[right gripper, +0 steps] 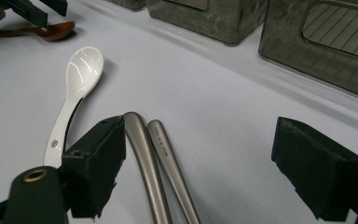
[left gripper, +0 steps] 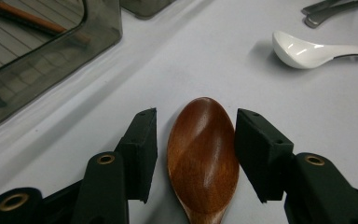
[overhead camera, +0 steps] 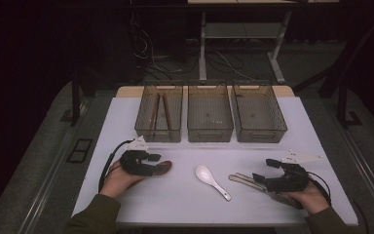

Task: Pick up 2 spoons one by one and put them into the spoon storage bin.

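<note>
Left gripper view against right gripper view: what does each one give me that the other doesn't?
The left gripper view alone shows the left claw open, its jaws either side of the bowl of the brown wooden spoon, and brown sticks inside the smoky plastic bin. The right gripper view alone shows the right claw open wide, with the two grey metal handles lying between its jaws beside the left one. Both share the glossy white ceramic spoon, the wooden spoon, the metal handles and the white table.
</note>
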Available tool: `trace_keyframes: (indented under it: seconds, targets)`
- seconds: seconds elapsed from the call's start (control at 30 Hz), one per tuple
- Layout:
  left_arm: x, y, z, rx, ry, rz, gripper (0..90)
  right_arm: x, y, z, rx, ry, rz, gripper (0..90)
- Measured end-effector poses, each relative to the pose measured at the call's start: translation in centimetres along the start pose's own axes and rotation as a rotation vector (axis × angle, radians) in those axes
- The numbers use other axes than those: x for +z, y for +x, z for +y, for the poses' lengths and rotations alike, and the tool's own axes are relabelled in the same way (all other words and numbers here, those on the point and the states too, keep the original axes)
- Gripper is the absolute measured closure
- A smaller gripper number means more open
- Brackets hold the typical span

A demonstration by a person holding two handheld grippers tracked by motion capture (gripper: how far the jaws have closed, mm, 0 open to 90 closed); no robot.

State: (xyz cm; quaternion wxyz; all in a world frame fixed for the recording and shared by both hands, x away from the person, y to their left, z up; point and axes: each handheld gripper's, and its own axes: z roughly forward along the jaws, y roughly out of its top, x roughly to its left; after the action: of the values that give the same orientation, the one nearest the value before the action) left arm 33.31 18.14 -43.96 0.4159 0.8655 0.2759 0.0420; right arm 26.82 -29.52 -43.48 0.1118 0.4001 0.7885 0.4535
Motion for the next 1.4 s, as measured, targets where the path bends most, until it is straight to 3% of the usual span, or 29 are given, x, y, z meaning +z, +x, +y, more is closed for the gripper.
trace_keyframes:
  seconds: [0.2,0.7,0.83,1.0,1.2,1.27,1.4]
  targets:
    - [0.5,-0.3,-0.1,0.027,0.048,0.008,48.5,0.0,0.0,0.0,0.001,0.001,-0.001,17.3]
    - [0.9,-1.0,-0.1,0.067,0.101,0.019,50.4,0.2,-0.1,0.0,-0.007,0.009,-0.001,17.3]
    - [1.0,-1.3,0.0,0.093,0.111,0.003,55.7,0.1,-0.2,0.0,-0.008,0.006,-0.003,17.3]
    - [1.1,-2.0,0.1,0.138,0.136,0.043,59.7,0.2,-0.1,0.0,-0.009,0.009,-0.002,17.3]
    - [0.9,-1.9,0.1,0.112,0.126,0.025,65.5,0.3,-0.2,0.0,-0.012,0.011,-0.003,17.3]
    - [1.0,-2.0,0.1,0.12,0.144,0.008,74.3,0.3,-0.2,0.0,-0.012,0.011,-0.003,17.3]
    - [1.0,-2.3,0.1,0.135,0.147,0.028,76.4,0.3,-0.1,0.0,-0.014,0.011,-0.003,17.3]
